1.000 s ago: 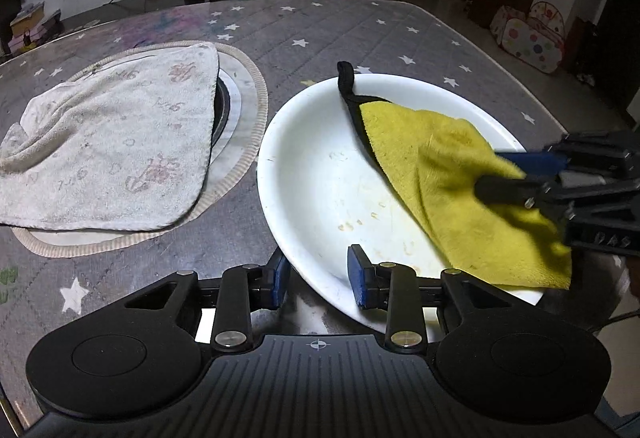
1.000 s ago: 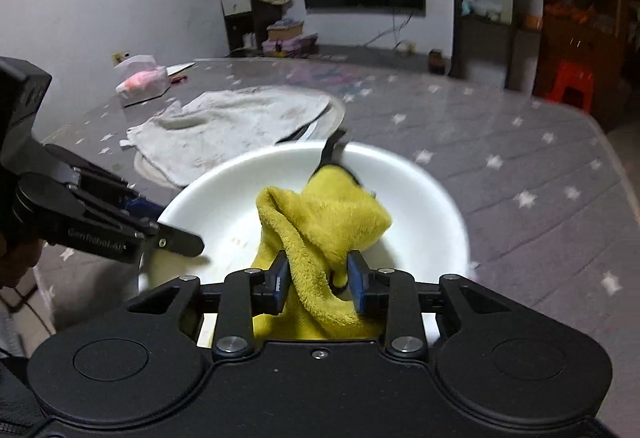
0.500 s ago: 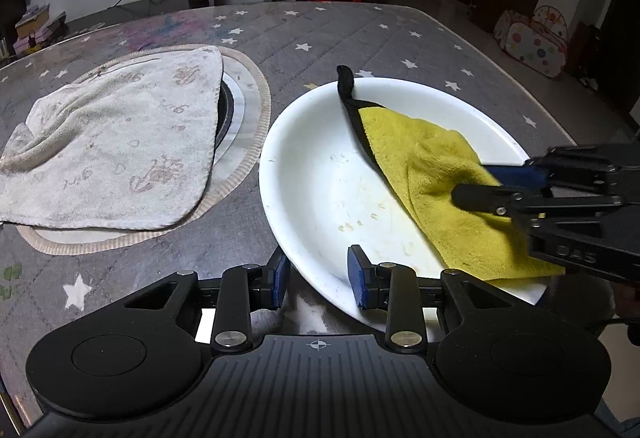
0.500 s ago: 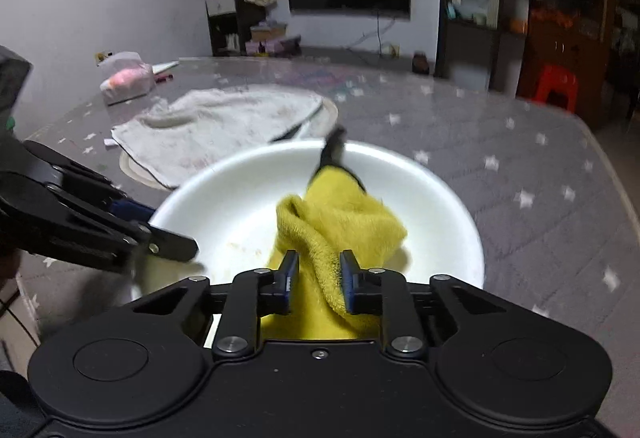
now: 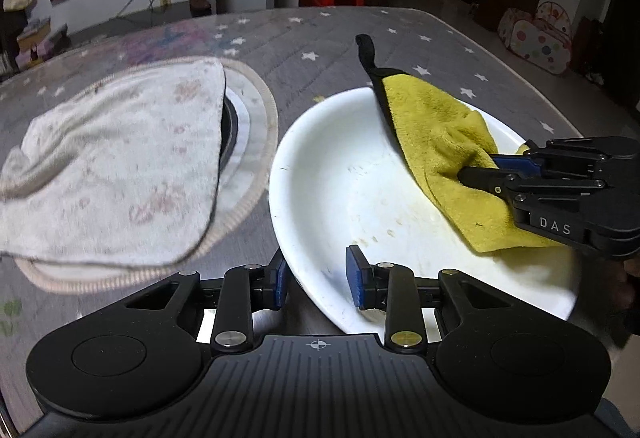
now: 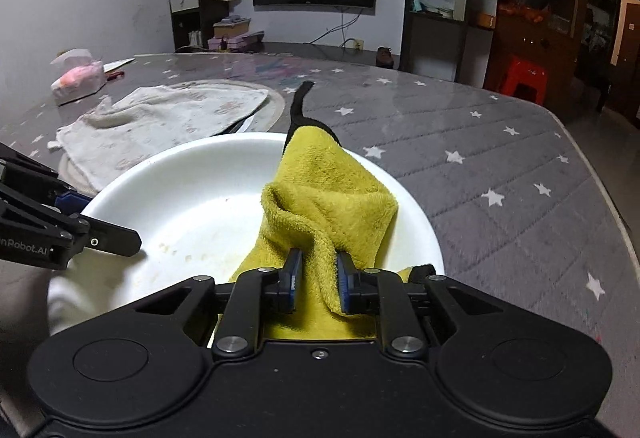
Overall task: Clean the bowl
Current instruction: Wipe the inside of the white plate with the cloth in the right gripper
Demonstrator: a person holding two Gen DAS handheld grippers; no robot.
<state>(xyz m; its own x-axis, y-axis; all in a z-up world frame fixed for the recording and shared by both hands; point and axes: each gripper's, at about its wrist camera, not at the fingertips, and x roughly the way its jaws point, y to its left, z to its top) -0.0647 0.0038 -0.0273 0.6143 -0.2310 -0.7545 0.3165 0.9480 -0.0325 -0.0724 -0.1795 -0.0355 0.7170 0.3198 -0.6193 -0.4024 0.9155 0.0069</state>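
Observation:
A wide white bowl (image 5: 340, 174) sits on the grey starred table; it also shows in the right wrist view (image 6: 192, 194). Small brownish food specks lie on its bottom (image 5: 372, 234). My left gripper (image 5: 316, 274) is shut on the bowl's near rim, one finger outside and one inside. My right gripper (image 6: 317, 280) is shut on a yellow cloth (image 6: 332, 194) with a black hanging loop; it presses the cloth on the bowl's right inner side. The cloth (image 5: 436, 142) and right gripper (image 5: 476, 174) also show in the left wrist view.
A grey-white towel (image 5: 108, 166) lies over a round mat with a dark opening (image 5: 256, 142) left of the bowl. A tissue pack (image 6: 78, 76) stands at the table's far left corner. The table edge (image 6: 600, 194) curves past the bowl on the right.
The bowl has tilted up on my left gripper's side. My right gripper has dragged the yellow cloth toward the bowl's right rim, bunching it; its loop now hangs over the far rim.

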